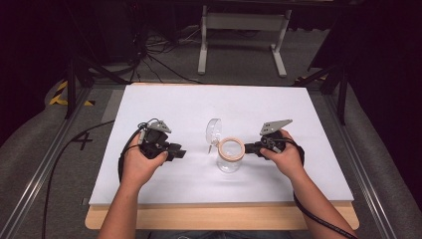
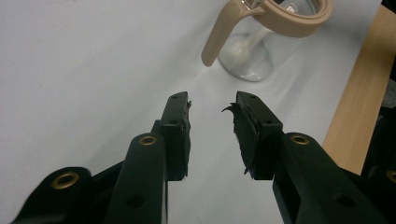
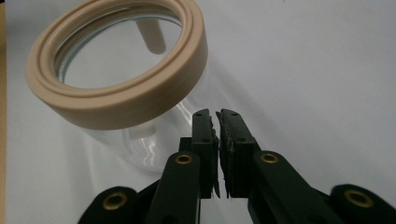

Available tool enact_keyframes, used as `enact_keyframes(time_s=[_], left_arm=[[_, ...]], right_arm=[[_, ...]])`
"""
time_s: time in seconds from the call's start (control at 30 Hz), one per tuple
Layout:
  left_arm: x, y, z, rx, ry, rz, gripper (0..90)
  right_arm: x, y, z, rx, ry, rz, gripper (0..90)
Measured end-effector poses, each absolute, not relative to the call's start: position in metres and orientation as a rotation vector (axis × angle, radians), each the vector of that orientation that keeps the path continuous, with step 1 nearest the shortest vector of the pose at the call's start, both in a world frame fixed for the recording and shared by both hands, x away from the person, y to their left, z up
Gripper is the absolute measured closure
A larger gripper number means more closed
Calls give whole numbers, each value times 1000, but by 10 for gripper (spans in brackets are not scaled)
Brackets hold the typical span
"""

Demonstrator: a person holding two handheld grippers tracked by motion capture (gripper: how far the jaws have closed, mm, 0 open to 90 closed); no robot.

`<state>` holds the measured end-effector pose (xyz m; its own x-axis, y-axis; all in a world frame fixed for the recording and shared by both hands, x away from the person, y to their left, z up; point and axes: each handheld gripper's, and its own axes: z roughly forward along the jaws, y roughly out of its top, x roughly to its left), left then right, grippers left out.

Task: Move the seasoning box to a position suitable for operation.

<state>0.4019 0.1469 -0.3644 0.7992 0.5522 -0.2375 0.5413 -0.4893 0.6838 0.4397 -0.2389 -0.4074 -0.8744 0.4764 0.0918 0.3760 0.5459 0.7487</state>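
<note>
High view: jar [image 1: 230, 155] flanked; left gripper [image 1: 175, 152] spread, empty; right gripper [image 1: 249, 148] pinched, empty beside jar. Nudge could topple jar.

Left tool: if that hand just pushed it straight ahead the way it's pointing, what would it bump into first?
Probably the glass jar. The left tool, its jaws open, points across bare white table toward the jar's base, just beneath the beige clasp hanging from its rim. Depth is hard to judge.

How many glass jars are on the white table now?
1. The jar stands near the middle of the table, between the left tool and the right tool. Its clear lid is swung open. Nothing on the table could hide another jar.
</note>
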Motion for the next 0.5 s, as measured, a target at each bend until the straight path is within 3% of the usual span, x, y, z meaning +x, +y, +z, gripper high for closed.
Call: enact_keyframes(time_s=[0.5], left_arm=[[399,159,-366,2177,835,20,641]], right_arm=[[447,-231,-417,724,2721,1193,896]])
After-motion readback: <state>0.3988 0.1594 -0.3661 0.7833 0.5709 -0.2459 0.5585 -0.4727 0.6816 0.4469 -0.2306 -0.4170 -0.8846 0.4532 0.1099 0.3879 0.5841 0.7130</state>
